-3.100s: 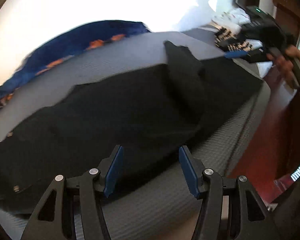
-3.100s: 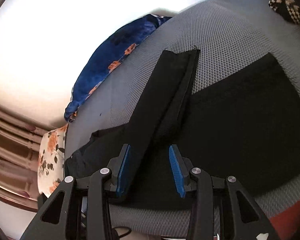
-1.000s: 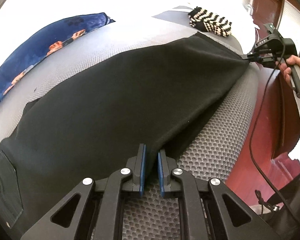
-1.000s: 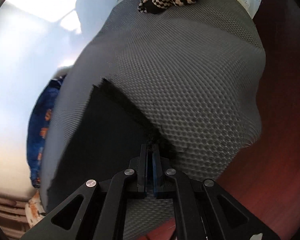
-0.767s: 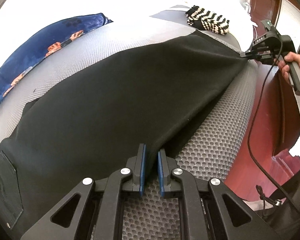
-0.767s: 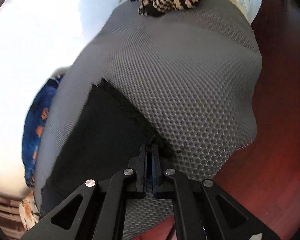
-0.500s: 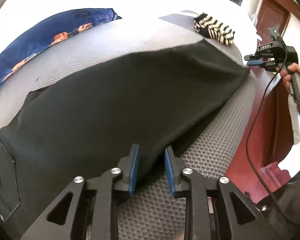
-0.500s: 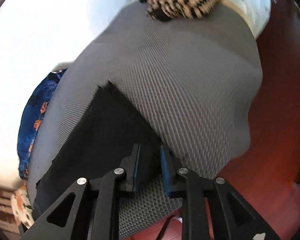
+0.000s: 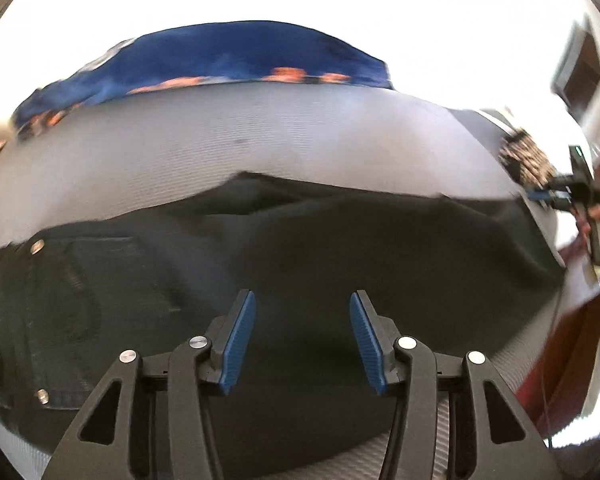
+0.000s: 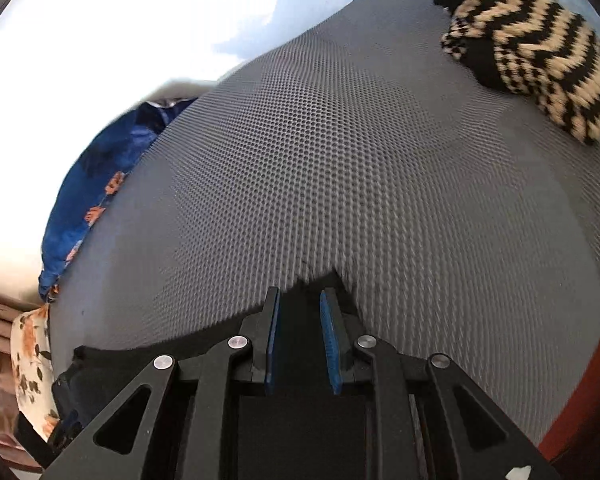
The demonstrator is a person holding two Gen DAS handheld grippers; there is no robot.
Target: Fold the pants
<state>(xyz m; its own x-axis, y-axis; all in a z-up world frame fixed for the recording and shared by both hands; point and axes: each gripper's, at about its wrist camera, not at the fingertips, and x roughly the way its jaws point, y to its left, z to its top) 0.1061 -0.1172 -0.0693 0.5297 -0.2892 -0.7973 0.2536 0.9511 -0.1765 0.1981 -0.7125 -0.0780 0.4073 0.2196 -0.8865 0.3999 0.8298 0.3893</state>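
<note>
Here the black pants point(image 9: 300, 240) lie flat on the grey mattress point(image 10: 340, 160); above them the left gripper point(image 9: 302, 336) is opening, empty, the right gripper point(image 10: 300, 336) slightly parted, gripping nothing. Only the right view shows floral fabric point(image 10: 30, 360) beside the mattress.

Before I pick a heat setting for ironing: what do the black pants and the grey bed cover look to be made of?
The black pants look like matte denim or heavy cotton twill: metal rivets and a stitched pocket show near the waist. The grey bed cover looks like a synthetic mesh, with a regular honeycomb of small holes and a slight sheen. Neither fibre can be confirmed by sight.
</note>
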